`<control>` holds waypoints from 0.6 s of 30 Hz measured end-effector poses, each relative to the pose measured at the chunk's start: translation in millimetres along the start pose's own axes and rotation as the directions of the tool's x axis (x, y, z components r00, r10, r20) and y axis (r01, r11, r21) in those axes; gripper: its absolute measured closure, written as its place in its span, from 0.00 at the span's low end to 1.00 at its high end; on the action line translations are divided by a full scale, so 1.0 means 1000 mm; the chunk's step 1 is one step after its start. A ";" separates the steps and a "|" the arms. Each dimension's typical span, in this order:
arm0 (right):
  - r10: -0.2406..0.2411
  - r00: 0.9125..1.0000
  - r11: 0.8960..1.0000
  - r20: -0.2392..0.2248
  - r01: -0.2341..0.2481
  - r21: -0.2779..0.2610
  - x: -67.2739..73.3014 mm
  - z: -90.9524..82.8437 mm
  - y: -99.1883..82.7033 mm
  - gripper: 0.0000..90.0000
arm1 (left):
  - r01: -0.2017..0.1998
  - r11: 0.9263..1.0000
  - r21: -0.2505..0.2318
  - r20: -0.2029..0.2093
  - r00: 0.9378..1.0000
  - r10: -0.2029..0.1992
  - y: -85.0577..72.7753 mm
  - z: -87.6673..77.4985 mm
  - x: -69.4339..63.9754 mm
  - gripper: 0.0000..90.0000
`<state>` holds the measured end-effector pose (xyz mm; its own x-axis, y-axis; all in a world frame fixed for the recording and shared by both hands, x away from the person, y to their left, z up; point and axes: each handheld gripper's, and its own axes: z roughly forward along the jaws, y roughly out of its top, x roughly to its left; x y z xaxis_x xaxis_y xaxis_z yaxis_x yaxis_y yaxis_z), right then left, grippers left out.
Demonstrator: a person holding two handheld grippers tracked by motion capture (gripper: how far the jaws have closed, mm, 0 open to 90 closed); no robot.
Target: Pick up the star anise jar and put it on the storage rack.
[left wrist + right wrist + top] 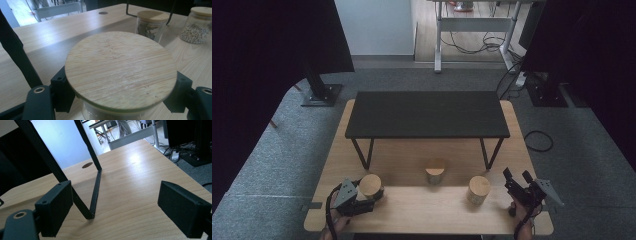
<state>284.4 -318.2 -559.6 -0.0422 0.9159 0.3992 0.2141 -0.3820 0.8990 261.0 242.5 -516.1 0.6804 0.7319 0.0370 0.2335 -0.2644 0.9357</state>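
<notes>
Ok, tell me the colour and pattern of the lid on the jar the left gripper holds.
Pale bamboo lid, light tan with fine straight grain lines; clearest in the left gripper view.

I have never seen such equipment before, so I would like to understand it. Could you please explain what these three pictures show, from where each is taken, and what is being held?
There is no robot here. A person sits at a wooden table and holds one hand-held gripper in each hand, a tool with two black jaws.

The high view looks down from above the person. The other two pictures come from small cameras riding on each tool, looking along its jaws.

On the table stand a low black shelf and three glass jars with wooden lids: the left jar, the middle jar and the right jar.

The left hand-held gripper is closed on the left jar, just under its lid. The right hand-held gripper is open and holds nothing; between its jaws you see bare table and a leg of the shelf.
</notes>
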 end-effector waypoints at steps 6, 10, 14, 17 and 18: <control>0.001 1.000 1.000 -0.002 -0.001 0.000 0.000 0.000 0.000 0.14 | 0.001 1.000 -0.015 0.008 1.000 0.000 0.005 -0.003 -0.002 0.28; -0.002 1.000 1.000 -0.002 0.002 0.001 0.000 0.000 0.000 0.14 | 0.003 1.000 -0.022 0.010 1.000 -0.003 0.007 -0.005 -0.004 0.28; -0.003 1.000 1.000 -0.001 0.003 0.000 0.000 0.000 0.000 0.14 | -0.002 1.000 -0.024 0.008 1.000 0.002 0.009 -0.006 -0.007 0.28; -0.004 1.000 1.000 -0.001 0.004 -0.001 0.000 0.000 0.000 0.14 | 0.000 1.000 -0.029 0.006 1.000 0.000 0.010 -0.006 -0.008 0.28; -0.003 1.000 1.000 -0.001 0.003 -0.001 0.000 0.000 0.000 0.14 | 0.003 1.000 -0.031 0.005 1.000 -0.002 0.011 -0.006 -0.009 0.28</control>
<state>284.2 -317.9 -559.5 -0.0437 0.9169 0.3966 0.2129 -0.3793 0.9004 253.5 237.2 -504.3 0.6834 0.7293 0.0328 0.2136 -0.2428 0.9463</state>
